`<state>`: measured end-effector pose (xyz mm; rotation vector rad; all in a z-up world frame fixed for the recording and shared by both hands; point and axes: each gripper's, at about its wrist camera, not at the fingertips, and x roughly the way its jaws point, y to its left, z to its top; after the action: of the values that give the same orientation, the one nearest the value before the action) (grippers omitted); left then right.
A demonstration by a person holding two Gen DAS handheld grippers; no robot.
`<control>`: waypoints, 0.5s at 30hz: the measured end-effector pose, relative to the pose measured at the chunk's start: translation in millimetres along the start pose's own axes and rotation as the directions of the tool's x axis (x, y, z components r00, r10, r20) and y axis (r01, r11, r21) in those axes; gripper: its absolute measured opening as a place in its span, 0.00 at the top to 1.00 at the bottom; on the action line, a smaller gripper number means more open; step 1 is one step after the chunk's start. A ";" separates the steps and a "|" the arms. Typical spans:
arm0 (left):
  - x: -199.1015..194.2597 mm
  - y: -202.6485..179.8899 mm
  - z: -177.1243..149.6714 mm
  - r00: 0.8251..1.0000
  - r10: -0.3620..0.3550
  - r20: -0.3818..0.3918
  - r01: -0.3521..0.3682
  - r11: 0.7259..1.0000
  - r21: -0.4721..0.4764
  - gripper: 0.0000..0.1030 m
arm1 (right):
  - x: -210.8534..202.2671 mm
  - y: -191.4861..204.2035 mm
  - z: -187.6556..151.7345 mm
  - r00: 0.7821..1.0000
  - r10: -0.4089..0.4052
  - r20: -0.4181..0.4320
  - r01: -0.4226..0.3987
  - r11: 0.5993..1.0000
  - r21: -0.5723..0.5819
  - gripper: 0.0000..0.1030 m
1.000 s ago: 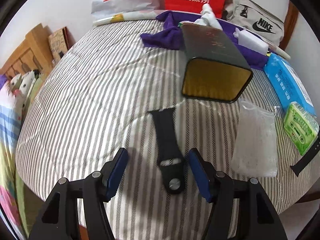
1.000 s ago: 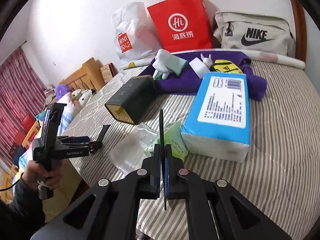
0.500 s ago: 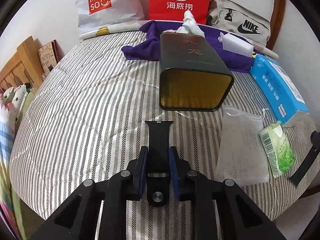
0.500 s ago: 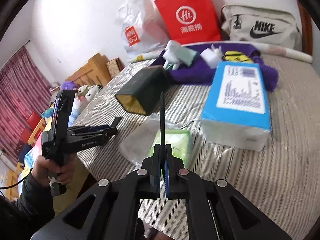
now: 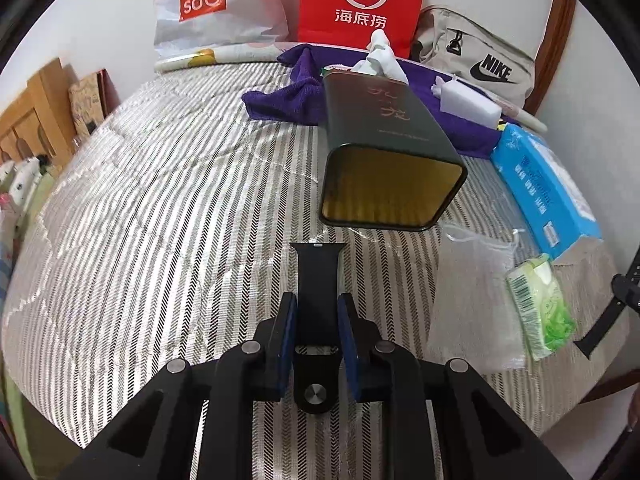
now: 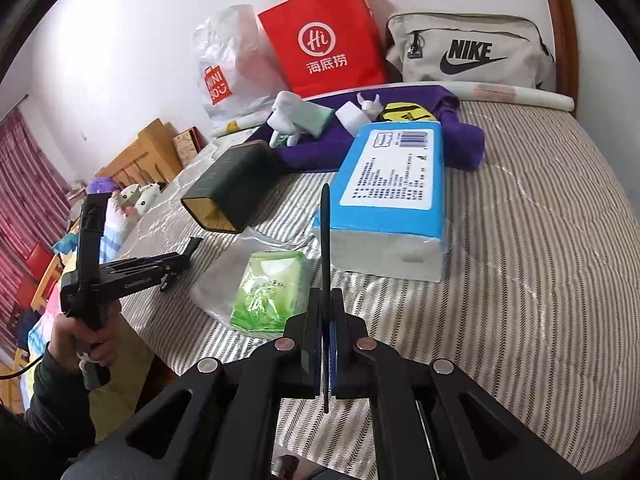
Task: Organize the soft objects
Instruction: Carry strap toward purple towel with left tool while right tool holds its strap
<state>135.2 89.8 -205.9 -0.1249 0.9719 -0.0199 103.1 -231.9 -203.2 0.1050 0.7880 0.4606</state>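
1. Two black straps are in hand, one per gripper. The left gripper has its fingers closed on the flat sides of a strap whose free end points ahead of the fingertips toward the tin; whether it is lifted off the bed I cannot tell.
2. The right gripper has its fingers pinched nearly together on the second strap, held edge-on and sticking up past the fingertips.
3. Step, as I judge it: both straps are gripped and ready to be put away.
4. The next move likely calls for feeding the left strap forward into the tin's open mouth, which lies straight ahead of the left fingers.
5. Counted: one tin, one blue tissue pack, one green pack just left of the right fingers, one clear pouch.
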 end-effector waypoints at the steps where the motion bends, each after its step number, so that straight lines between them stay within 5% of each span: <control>1: -1.2 2.3 0.1 1.000 -0.019 -0.001 0.019 1.000 -0.014 0.81 | -0.8 0.4 1.5 1.000 -0.001 0.002 0.001 1.000 -0.003 0.97; 15: -43.5 11.5 25.7 0.996 -0.042 0.077 0.044 0.999 -0.021 0.81 | -8.6 12.9 43.3 0.999 -0.008 0.044 0.010 0.998 -0.068 0.97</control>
<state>131.3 106.9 -157.2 -0.1658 0.8934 -0.0435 123.7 -220.8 -163.6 0.0482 0.7294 0.4745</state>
